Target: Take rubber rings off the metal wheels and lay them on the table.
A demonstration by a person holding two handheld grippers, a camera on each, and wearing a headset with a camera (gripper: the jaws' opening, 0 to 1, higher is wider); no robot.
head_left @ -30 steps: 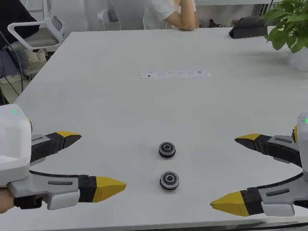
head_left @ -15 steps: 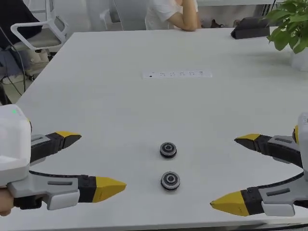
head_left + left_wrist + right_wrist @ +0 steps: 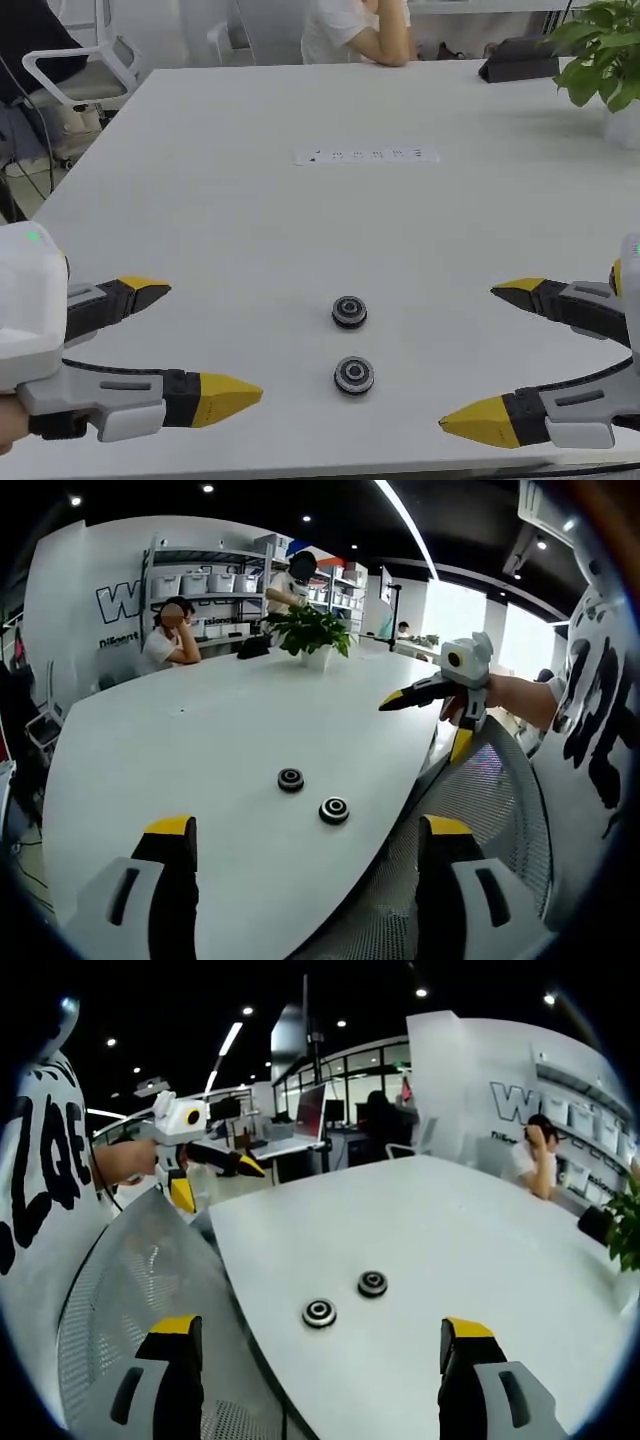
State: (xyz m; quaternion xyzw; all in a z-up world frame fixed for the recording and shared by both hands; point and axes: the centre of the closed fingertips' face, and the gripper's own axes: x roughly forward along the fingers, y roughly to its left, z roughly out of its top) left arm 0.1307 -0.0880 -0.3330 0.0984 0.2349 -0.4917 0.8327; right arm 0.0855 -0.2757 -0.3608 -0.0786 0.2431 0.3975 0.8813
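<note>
Two round, black-rimmed metal wheels point(image 3: 349, 311) lie flat on the smooth pale worktop point(image 3: 300, 220). The left gripper point(image 3: 210, 341) and right gripper point(image 3: 470, 358) gape wide, empty.

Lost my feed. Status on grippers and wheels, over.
Left gripper open, right gripper open, both empty. Near wheel and far wheel on table, rings on. Nothing in the way.

Far beyond the left fingers point(image 3: 172, 880), the back wall point(image 3: 112, 602) carries big dark lettering starting with W; the rest is unreadable. The person's white shirt point(image 3: 40, 1170) bears large black letters, cut off.
</note>
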